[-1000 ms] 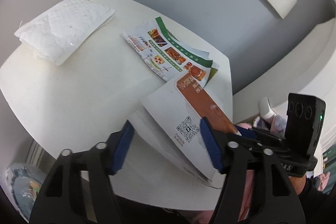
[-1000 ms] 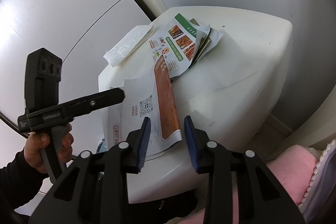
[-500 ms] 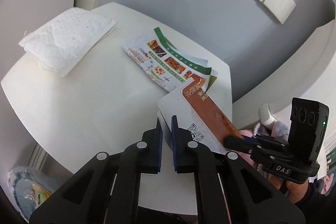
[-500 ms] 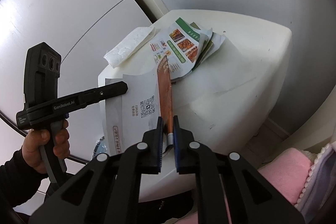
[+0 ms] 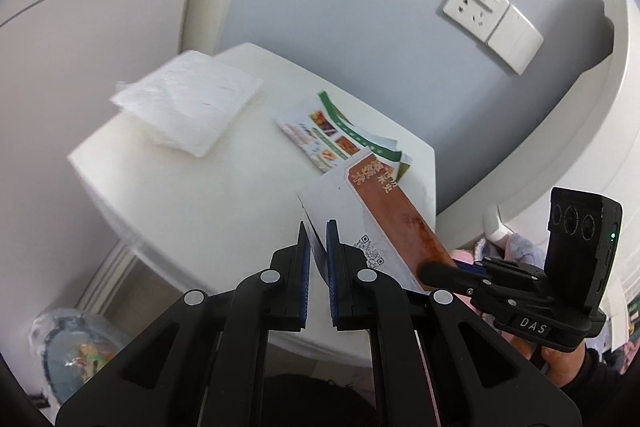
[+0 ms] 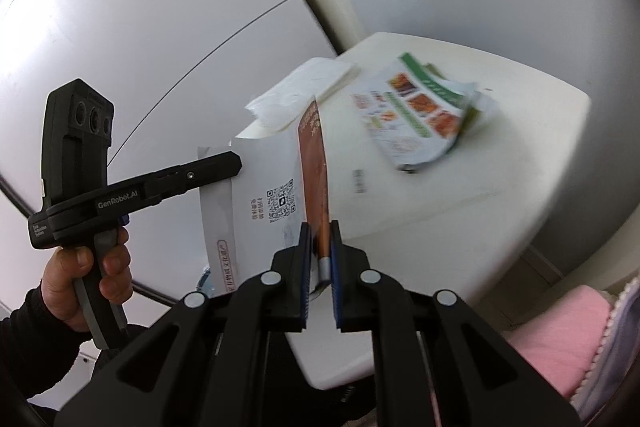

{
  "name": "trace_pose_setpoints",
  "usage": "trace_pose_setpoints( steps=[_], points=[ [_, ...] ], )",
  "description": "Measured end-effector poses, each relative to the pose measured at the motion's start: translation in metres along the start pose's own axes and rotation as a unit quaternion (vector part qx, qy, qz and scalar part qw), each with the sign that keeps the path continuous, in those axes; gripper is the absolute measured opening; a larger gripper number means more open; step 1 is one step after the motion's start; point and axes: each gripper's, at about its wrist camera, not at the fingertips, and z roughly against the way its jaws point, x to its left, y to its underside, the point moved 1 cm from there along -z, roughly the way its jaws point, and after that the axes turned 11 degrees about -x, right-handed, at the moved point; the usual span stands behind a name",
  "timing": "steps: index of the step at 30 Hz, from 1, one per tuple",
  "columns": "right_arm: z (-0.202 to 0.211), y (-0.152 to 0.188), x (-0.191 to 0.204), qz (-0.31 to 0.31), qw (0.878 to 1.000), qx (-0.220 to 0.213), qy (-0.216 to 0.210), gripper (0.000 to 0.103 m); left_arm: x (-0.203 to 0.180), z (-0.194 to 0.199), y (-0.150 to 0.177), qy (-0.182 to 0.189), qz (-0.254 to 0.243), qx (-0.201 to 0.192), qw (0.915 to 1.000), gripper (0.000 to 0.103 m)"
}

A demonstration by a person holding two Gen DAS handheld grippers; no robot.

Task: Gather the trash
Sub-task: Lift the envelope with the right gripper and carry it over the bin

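A white paper bag with a brown side strip and a QR code (image 5: pixel 372 203) (image 6: pixel 276 183) is held in the air over the front of a white table (image 5: pixel 192 195) (image 6: pixel 500 163). My left gripper (image 5: pixel 318 235) is shut on its white edge. My right gripper (image 6: pixel 320 239) is shut on its brown edge. Each gripper also shows in the other's view: the left gripper (image 6: pixel 236 163), the right gripper (image 5: pixel 428 269). A colourful food flyer (image 5: pixel 340 139) (image 6: pixel 420 115) and a white paper napkin (image 5: pixel 188 107) (image 6: pixel 304 87) lie on the table.
A bin lined with a plastic bag (image 5: pixel 76 351) stands on the floor at the table's left. A wall socket and switch (image 5: pixel 492 15) sit on the grey wall behind. Pink fabric (image 6: pixel 560 331) lies at the right.
Both grippers closed on the paper bag, then lifted it off the table. It now hangs between them above the table's front edge. The flyer and napkin stayed put.
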Motion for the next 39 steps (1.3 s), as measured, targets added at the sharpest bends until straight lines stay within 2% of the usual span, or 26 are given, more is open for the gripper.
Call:
trace_pose_setpoints(
  steps=[11, 19, 23, 32, 39],
  points=[
    [-0.052, 0.012, 0.085, 0.049, 0.997, 0.035, -0.053, 0.011, 0.064, 0.083, 0.013, -0.056, 0.035, -0.043, 0.9969, 0.007],
    [-0.110, 0.038, 0.142, 0.066, 0.991, 0.086, -0.084, 0.011, 0.114, 0.142, 0.035, -0.104, 0.072, -0.055, 0.9905, 0.007],
    [-0.145, 0.057, 0.172, 0.078, 0.985, 0.121, -0.097, 0.011, 0.141, 0.160, 0.053, -0.125, 0.092, -0.051, 0.9865, 0.007],
    [-0.220, 0.113, 0.213, 0.103, 0.967, 0.211, -0.098, 0.011, 0.214, 0.167, 0.107, -0.176, 0.152, -0.017, 0.9723, 0.007],
    [-0.280, 0.159, 0.208, 0.104, 0.950, 0.287, -0.069, 0.011, 0.257, 0.141, 0.150, -0.193, 0.181, 0.034, 0.9639, 0.007]
  ],
)
